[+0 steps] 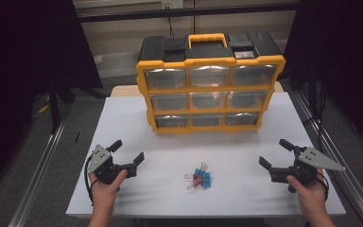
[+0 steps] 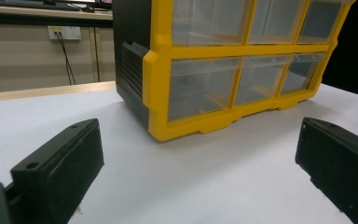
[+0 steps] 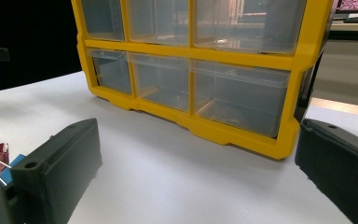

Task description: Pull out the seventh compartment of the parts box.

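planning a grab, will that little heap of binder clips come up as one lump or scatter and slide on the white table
The binder clips look like separate small pieces lying loosely heaped, so they would probably scatter rather than lift together. Their thin wire handles may snag one another, dragging a neighbour along. On the smooth white table they likely slide if nudged.

Yellow-black drawer cabinet, blue-red clips

Overhead light fell brightly on the white table; surroundings stayed dark, and close-up jaws looked soft.
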{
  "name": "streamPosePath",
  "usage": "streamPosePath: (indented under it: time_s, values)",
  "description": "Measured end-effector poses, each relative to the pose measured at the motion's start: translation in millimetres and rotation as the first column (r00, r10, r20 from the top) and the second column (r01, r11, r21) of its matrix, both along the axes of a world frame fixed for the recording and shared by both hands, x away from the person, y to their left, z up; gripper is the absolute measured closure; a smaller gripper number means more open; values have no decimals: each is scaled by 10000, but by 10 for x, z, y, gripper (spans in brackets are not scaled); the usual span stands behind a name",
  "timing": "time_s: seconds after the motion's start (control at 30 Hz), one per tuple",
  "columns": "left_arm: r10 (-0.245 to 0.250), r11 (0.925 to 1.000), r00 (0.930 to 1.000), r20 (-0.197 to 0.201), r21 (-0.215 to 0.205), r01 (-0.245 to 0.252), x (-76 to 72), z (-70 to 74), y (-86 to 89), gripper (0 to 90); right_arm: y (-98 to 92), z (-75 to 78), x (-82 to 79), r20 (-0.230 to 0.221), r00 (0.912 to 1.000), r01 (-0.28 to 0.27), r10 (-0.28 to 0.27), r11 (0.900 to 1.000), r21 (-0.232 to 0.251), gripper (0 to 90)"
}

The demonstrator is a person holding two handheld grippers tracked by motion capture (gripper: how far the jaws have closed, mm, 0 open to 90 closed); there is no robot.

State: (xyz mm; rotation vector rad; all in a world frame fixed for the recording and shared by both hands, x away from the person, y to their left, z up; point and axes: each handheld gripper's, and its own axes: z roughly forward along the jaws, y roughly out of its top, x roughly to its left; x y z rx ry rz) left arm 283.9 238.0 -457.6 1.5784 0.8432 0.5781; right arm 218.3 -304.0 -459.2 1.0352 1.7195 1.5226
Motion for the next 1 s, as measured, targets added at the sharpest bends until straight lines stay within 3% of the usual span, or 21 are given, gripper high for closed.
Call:
streamPosePath:
  time_s: [0.33,0.47,0.63,0.67,0.77,0.9,1.0]
  values:
    - [138,9999,9999,-19,93,-138,24,31,-127,9,34,-5,-4,-27,10000,-95,95,9999,-63,0]
    - [171,9994,9999,-19,315,-171,46,39,-177,9,39,-6,1,-8,9999,-170,170,9998,-73,0]
    - [209,9997,9998,-18,129,-208,60,61,-255,9,48,-9,16,-10,9998,-178,178,9998,2,0]
    - [74,9995,10000,-44,307,-73,76,69,-278,9,49,-12,27,37,9999,-158,158,9999,2,0]
    - [40,9995,10000,-87,320,-37,91,73,-303,9,56,-14,36,1,9998,-206,206,9998,66,0]
    - [270,9996,9995,-171,60,-269,141,77,-399,9,70,-18,48,-5,9998,-201,201,9998,84,0]
    - [224,9996,9996,-180,202,-220,161,77,-441,9,66,-13,45,-4,9998,-198,198,9998,101,0]
